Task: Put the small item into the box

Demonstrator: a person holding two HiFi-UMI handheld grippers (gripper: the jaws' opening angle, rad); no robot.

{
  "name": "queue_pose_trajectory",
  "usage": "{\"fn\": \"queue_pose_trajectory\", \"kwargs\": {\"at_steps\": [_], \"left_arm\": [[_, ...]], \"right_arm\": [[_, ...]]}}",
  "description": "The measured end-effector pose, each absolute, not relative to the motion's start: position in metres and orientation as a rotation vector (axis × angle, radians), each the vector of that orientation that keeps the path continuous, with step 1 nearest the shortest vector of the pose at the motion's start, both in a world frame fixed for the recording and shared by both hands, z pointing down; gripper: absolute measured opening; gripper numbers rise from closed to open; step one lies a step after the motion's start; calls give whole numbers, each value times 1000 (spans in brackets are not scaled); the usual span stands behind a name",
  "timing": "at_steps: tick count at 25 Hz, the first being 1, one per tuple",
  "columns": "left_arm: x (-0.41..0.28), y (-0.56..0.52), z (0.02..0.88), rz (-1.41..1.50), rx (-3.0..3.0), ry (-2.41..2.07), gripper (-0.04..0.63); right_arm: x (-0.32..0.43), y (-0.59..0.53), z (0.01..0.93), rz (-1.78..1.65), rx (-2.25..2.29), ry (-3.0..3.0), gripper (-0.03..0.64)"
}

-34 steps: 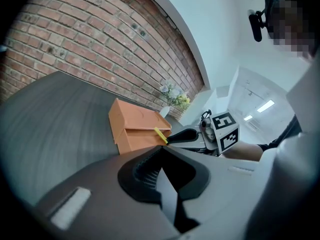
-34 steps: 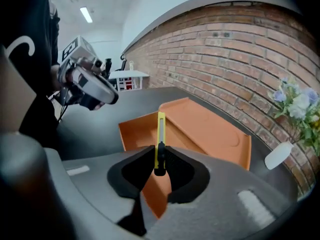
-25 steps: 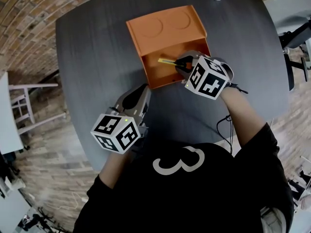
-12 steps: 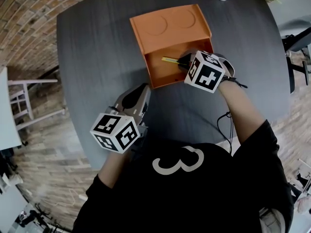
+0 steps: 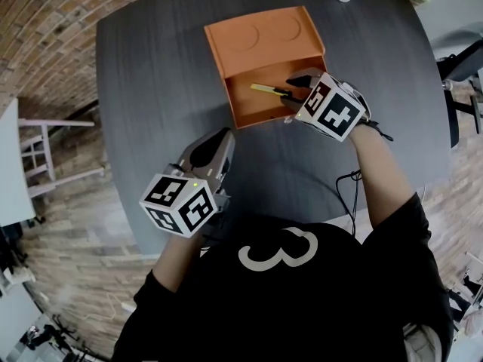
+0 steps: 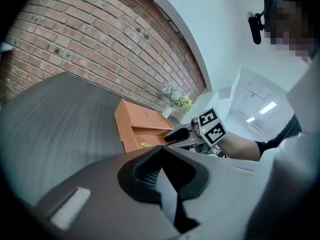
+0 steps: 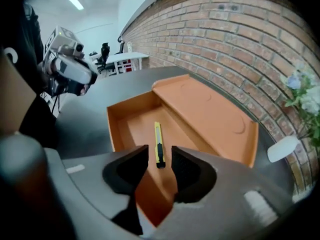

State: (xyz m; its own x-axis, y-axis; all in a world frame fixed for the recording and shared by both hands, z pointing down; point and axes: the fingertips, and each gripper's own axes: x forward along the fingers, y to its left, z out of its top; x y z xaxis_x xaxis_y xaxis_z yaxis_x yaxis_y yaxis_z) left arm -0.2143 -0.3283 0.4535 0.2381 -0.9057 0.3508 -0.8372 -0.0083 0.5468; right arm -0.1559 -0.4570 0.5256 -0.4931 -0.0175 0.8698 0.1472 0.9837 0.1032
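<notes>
Right tool [image 7: 160, 158]: jaws have just been opening and now they're wide apart, gripping nothing, tilted down over the box's front wall.
Utility knife [image 7: 158, 143]: yellow, flat on the box floor, seen through the gap, touching neither pad.
Box [image 5: 230, 100]: orange, open on the dark counter [image 5: 151, 89], lid [image 5: 264, 32] folded back.
Left tool [image 6: 161, 154]: jaws together, empty, well apart from the box.
</notes>
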Motion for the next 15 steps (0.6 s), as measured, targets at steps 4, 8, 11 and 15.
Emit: {"fn": "queue_pose_trajectory", "kwargs": {"at_steps": [4,8,11,15], "left_arm": [[-199,-320,439,-136,1882,-1597,13],[-181,-308,420,-128,1933,-1599,12],[-168,-295,405,-127,1956,-1604,13],[-144,-277,377,-109,2010,-1613,12]], "right_arm": [[-145,-432,470,20,-48,-2350,149],[-126,-388,412,355,-101,-2615,147],[-104,-354,385,474,-103,-2737,130],[-73,-314,365,600,-44,-2813,77]]}}
